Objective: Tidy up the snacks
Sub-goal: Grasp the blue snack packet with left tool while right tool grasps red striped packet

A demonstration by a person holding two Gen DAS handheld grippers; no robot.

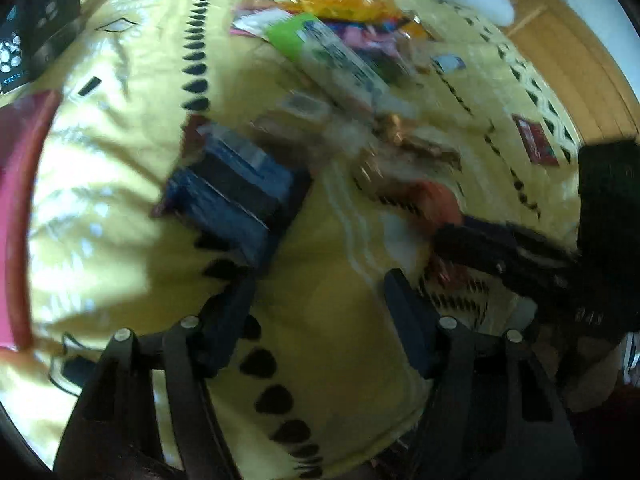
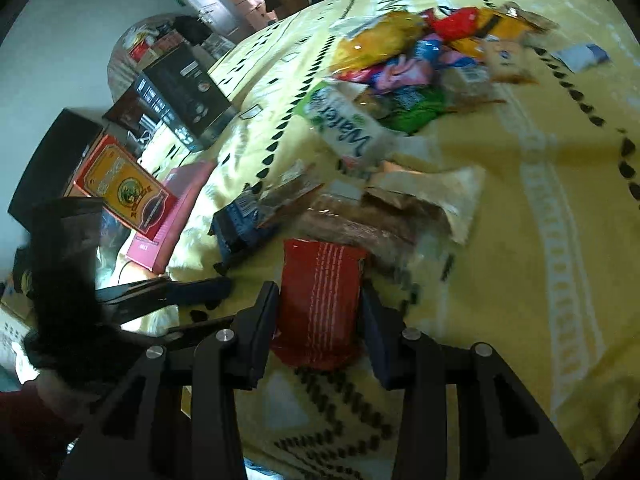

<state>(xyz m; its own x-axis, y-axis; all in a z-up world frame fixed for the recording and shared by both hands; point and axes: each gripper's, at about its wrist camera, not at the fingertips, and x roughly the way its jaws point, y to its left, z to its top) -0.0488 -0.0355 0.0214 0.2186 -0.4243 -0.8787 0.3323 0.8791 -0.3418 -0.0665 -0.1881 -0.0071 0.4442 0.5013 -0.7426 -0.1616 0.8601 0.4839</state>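
Observation:
A pile of snack packets (image 2: 404,76) lies on a yellow patterned cloth (image 2: 520,240). My right gripper (image 2: 320,312) is shut on a red striped packet (image 2: 320,296), held between its two jaws. My left gripper (image 1: 320,320) is open and empty above bare cloth. Dark blue packets (image 1: 236,196) lie just ahead of it on the left. The pile (image 1: 344,48) is further ahead. The right gripper (image 1: 500,252) shows at the right of the left wrist view with the red packet (image 1: 436,204). A green and white wafer pack (image 2: 344,128) lies at the pile's near edge.
A pink box (image 2: 172,216), a red and gold box (image 2: 124,188) and black boxes (image 2: 184,92) stand at the cloth's left edge. A pink object with a red rim (image 1: 20,216) is at far left. A small red packet (image 1: 536,144) lies apart at right.

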